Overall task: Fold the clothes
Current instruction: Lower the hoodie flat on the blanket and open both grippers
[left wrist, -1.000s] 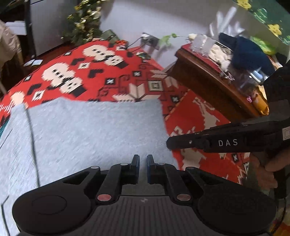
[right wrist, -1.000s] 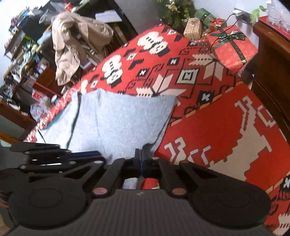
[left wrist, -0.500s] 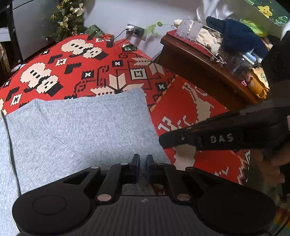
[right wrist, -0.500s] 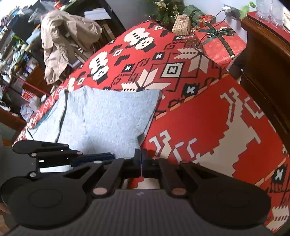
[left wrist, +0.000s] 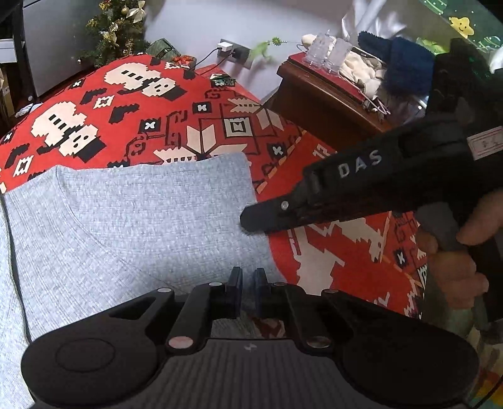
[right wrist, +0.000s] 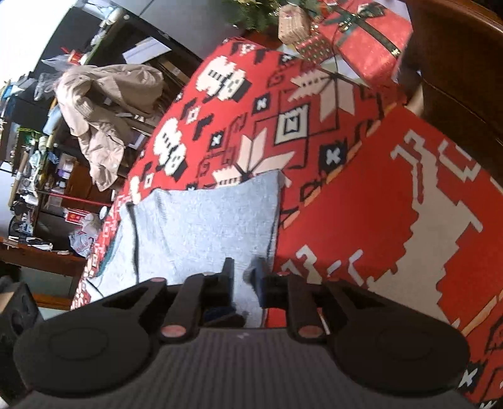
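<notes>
A grey knit garment (left wrist: 125,226) lies folded on a red patterned blanket (left wrist: 157,110). Its right edge runs down toward both grippers. My left gripper (left wrist: 248,283) is shut on the garment's near right corner, with grey cloth pinched in the narrow gap. In the left wrist view my right gripper (left wrist: 251,220) comes in from the right, held by a hand (left wrist: 452,267), its tip over the garment's right edge. In the right wrist view the right gripper (right wrist: 244,272) has its jaws opening. The garment (right wrist: 213,220) shows between the parted fingers, and the pads stand off it.
A dark wooden sideboard (left wrist: 320,97) stands right of the blanket (right wrist: 361,204), bearing clear glasses (left wrist: 327,52) and a blue fluffy item (left wrist: 399,69). Wrapped gifts (right wrist: 367,41) and a small Christmas tree (left wrist: 116,28) sit beyond. A beige coat (right wrist: 107,103) hangs over cluttered shelves at left.
The right gripper's jaws have gone from shut to parted, letting go of the garment's edge, and that gripper has rolled. The left gripper stays shut on the cloth in nearly the same place.
</notes>
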The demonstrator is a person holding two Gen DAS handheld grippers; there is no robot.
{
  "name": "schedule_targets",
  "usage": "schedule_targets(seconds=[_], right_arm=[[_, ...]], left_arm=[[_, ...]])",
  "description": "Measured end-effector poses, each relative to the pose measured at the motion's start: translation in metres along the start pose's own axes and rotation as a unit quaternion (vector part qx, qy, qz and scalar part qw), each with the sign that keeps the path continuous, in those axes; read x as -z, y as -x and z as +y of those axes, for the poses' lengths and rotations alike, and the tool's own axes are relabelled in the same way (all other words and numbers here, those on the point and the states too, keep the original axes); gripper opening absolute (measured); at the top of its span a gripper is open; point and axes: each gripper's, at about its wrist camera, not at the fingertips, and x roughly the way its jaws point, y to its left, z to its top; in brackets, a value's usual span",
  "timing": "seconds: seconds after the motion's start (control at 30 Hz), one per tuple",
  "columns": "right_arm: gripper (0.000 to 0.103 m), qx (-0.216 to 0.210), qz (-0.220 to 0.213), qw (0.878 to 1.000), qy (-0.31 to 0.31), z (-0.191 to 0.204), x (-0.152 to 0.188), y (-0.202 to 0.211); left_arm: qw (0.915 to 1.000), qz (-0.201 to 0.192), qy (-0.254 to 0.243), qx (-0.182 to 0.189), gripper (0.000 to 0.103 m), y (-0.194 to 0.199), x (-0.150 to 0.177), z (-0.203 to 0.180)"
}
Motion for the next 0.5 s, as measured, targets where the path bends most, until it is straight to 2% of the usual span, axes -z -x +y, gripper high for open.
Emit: schedule_targets(seconds=[0.17, 0.5], right_arm=[[0.020, -0.004, 0.011, 1.000, -0.010, -0.0011, 0.0048, -0.0046], [0.018, -0.004, 0.003, 0.999, -0.034, -0.0006, -0.0002, -0.0111]], left_arm=[[0.9999, 0.003, 0.004, 0.009, 0.006, 0.0006, 0.0023, -0.0005], [0.9997, 0.007, -0.002, 0.024, 0.006, 0.0013, 0.0066, -0.0029]])
